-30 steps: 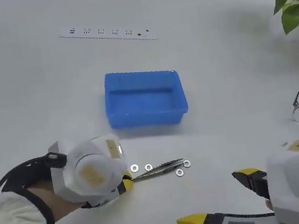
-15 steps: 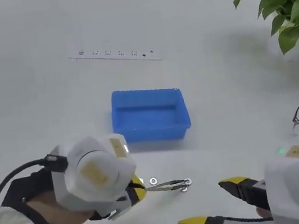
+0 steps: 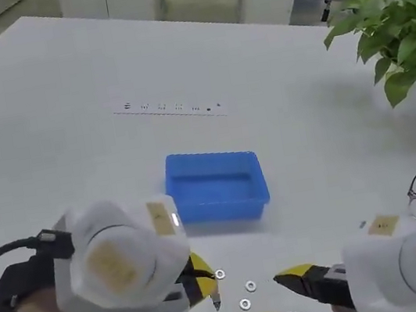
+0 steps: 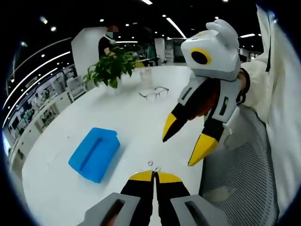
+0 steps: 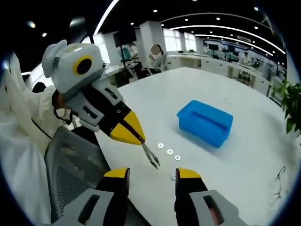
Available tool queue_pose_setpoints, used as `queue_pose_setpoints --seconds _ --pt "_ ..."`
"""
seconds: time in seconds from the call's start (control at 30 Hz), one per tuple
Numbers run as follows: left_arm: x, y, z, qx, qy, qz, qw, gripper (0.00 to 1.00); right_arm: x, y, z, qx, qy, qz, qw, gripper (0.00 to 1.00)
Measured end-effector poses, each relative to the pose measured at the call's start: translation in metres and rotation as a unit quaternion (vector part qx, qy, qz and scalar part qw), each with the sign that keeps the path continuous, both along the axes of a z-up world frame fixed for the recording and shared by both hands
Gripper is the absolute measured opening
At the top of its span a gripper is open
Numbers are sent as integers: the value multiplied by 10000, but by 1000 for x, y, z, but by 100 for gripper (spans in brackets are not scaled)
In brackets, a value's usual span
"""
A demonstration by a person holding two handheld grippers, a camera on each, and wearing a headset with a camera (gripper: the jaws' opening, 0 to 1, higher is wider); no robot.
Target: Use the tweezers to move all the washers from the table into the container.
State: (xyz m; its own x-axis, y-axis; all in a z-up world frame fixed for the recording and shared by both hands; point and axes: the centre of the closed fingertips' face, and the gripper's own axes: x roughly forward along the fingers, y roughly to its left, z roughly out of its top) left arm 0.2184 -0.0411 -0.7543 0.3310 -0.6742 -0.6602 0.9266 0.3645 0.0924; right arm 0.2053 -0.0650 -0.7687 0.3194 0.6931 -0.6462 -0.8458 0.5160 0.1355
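Clamping tweezers [image 5: 151, 159] in left tongs [image 5: 138, 137], pressed together on the handle end, tips aimed down; hovering right tongs [image 4: 181, 149] apart, gripping nothing; counting three washers [image 3: 250, 285] loose on desk [image 3: 66, 107] just beside tweezer tips, none pinched; blue container [image 3: 215, 202] apart, beyond them. Could flick a washer away if tips land flat on it rather than straddling the rim; could twist tweezers in the grip, held far from tips; could drop a washer short of container if squeeze slackens; could scatter washers with nearby right tongs.
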Motion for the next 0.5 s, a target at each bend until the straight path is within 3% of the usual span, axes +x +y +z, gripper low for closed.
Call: queue_pose_setpoints --seconds 0.2,0.3,0.4,0.5 --pt "-22 -2 27 -7 -156 -569 9983 0 -9 23 4 -24 -165 733 9972 28" --pt "-29 -1 35 27 -135 -694 9975 0 -13 29 11 44 -194 993 9949 25" --pt "-35 -2 44 25 -181 -868 9961 0 -25 34 15 -80 -311 1572 9870 19" --pt "-43 -1 48 111 -139 -1128 9935 0 -28 38 21 -146 -554 1799 9820 13"
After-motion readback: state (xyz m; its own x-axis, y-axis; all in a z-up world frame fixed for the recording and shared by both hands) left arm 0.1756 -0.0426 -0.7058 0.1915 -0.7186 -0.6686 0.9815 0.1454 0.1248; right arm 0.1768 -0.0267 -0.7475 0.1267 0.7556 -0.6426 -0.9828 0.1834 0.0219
